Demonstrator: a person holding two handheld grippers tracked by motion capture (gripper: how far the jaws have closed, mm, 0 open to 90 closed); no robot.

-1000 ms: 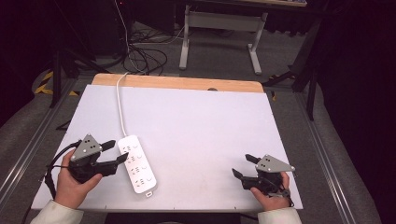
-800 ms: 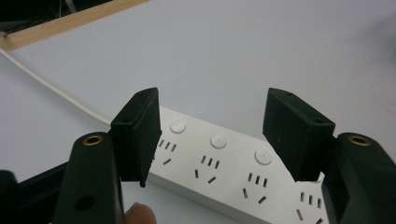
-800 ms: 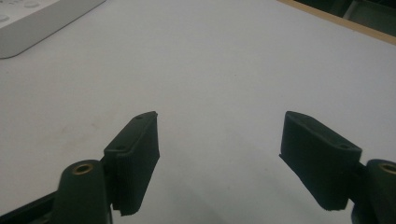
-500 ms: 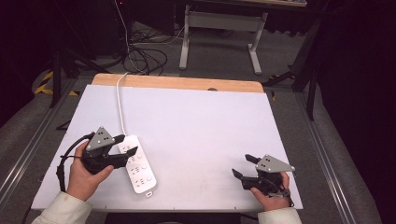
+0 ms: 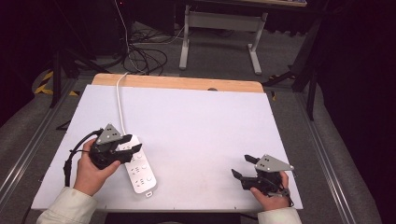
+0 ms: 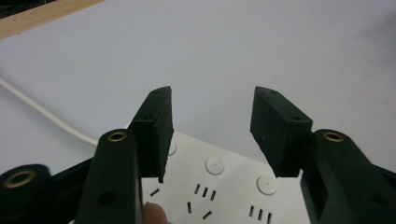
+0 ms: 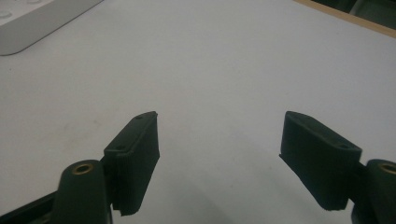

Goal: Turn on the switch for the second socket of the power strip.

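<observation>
Strip at the table's near-left, grippers at both near corners

The strip [image 5: 137,167] lies on the table [image 5: 201,126] near its left and near edges, its cord [image 5: 119,100] running to the far edge. The left gripper [image 5: 132,143] sits over the strip's far end; the right gripper [image 5: 243,166] is near the near-right corner, well apart.

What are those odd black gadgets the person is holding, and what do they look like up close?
Each hand holds a black tool: left tool, right tool. Each has two chunky black jaws with flat ribbed pads and brass-coloured rivets, a grey three-cornered plate on top, and a black cable trailing back. The person wears pale cream sleeves.
</observation>
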